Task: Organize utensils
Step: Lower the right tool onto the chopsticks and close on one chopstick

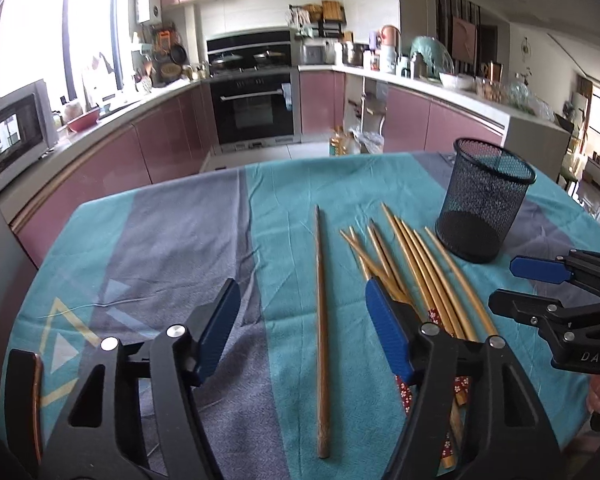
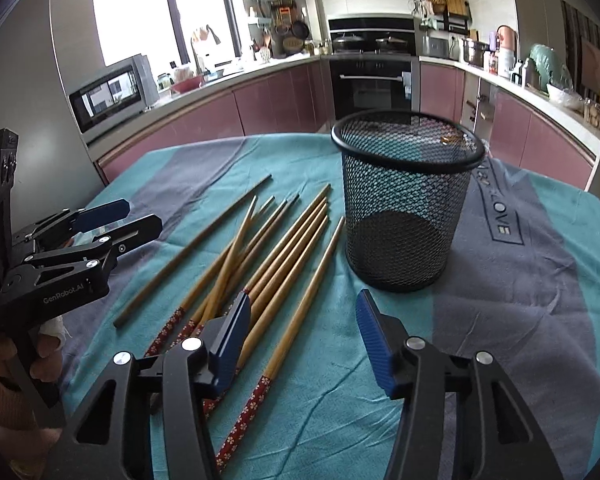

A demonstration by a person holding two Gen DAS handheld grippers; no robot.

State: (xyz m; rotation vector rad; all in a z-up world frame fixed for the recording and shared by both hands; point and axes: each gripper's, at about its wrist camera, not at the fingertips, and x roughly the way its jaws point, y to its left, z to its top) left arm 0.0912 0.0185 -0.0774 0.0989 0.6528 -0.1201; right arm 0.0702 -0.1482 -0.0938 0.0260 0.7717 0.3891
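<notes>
Several bamboo chopsticks (image 1: 428, 276) with red flowered ends lie in a loose pile on the tablecloth; they also show in the right wrist view (image 2: 284, 256). One plain brown chopstick (image 1: 321, 272) lies apart to their left, also seen in the right wrist view (image 2: 192, 252). An empty black mesh cup (image 1: 482, 200) stands upright beyond the pile, close in the right wrist view (image 2: 404, 208). My left gripper (image 1: 300, 328) is open above the brown chopstick. My right gripper (image 2: 304, 336) is open over the pile's right side, holding nothing.
A teal and grey tablecloth (image 1: 172, 240) covers the table. Its far edge drops to the kitchen floor. Pink cabinets, an oven (image 1: 256, 104) and a microwave (image 2: 108, 96) stand beyond. The right gripper shows at the right of the left view (image 1: 540, 284).
</notes>
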